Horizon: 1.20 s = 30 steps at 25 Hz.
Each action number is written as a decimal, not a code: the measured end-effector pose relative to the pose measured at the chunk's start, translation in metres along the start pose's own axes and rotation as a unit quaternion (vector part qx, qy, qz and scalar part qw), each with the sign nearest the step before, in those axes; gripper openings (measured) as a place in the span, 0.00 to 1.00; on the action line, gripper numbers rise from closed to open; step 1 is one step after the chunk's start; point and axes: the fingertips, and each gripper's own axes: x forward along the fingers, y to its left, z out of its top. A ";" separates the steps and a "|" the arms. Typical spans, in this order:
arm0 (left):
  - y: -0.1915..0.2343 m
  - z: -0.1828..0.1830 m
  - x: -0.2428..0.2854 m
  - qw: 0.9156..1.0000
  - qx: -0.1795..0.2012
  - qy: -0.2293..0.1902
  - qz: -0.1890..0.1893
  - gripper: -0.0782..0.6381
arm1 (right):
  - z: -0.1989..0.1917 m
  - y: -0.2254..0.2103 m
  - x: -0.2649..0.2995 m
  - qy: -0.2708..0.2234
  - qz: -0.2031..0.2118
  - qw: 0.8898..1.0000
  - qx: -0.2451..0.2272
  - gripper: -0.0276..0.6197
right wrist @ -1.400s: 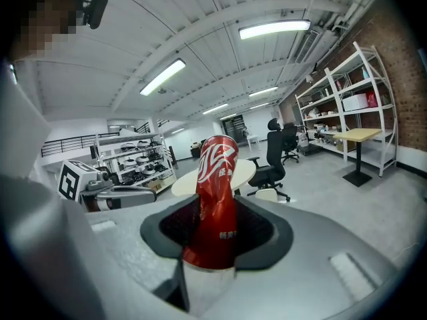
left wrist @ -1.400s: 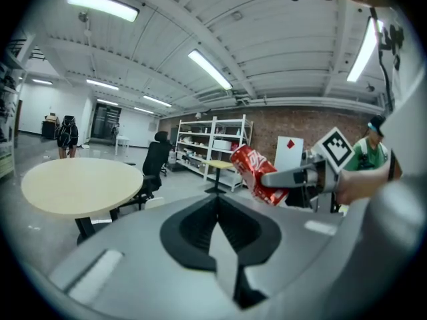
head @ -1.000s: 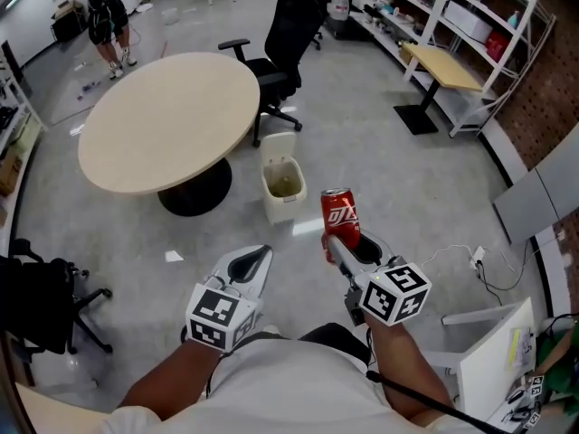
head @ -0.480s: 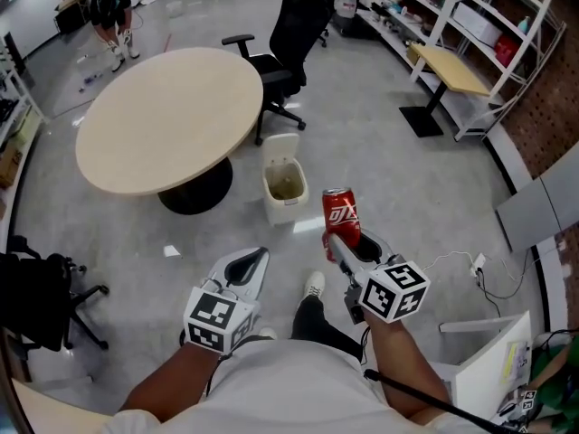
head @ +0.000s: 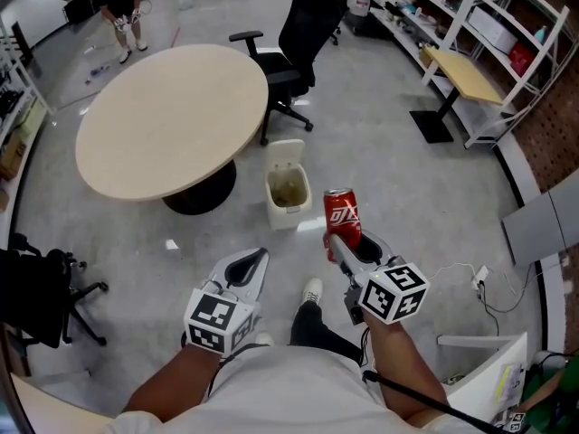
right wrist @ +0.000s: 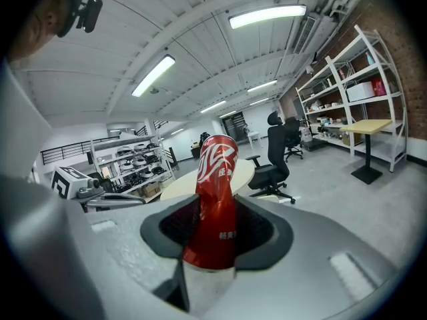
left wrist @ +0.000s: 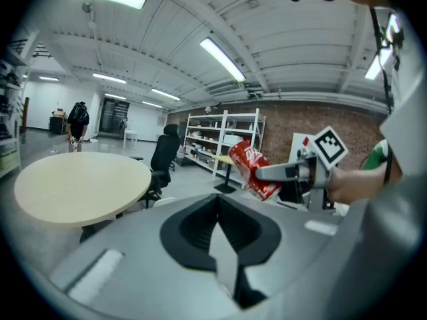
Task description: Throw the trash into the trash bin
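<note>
Closest in, the left gripper sits low with its jaws together and nothing in them, so it's no help if anything slips. Beside it, the right gripper has its jaws partway closed, clamped on the lower part of the red can. The can stands upright above them, crumpled where they pinch. That's the worry: thin dented metal, gripped low and top-heavy. A jolt on the way over could tip it or squeeze it out, and it would roll off across the smooth floor.

Ahead, well apart from the can, the small white bin stands on the floor with its lid flipped up at the back, just beside the round table. The mouth looks narrow. Let go too early or too high and the can likely clips the rim or the raised lid and bounces out. Come in too low and the gripper could knock the light bin over. Beyond, an office chair crowds the far side.
</note>
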 end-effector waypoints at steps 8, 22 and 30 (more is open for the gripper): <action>0.005 0.005 0.043 1.000 -0.004 0.013 0.001 0.12 | 0.003 -0.032 0.022 0.007 0.006 1.000 0.005 0.28; 0.019 0.072 0.155 1.000 -0.022 0.003 0.015 0.12 | 0.067 -0.127 0.085 -0.006 0.042 0.999 -0.007 0.28; 0.024 0.086 0.179 0.999 0.001 0.009 0.046 0.12 | 0.078 -0.153 0.103 0.000 0.073 0.997 -0.010 0.28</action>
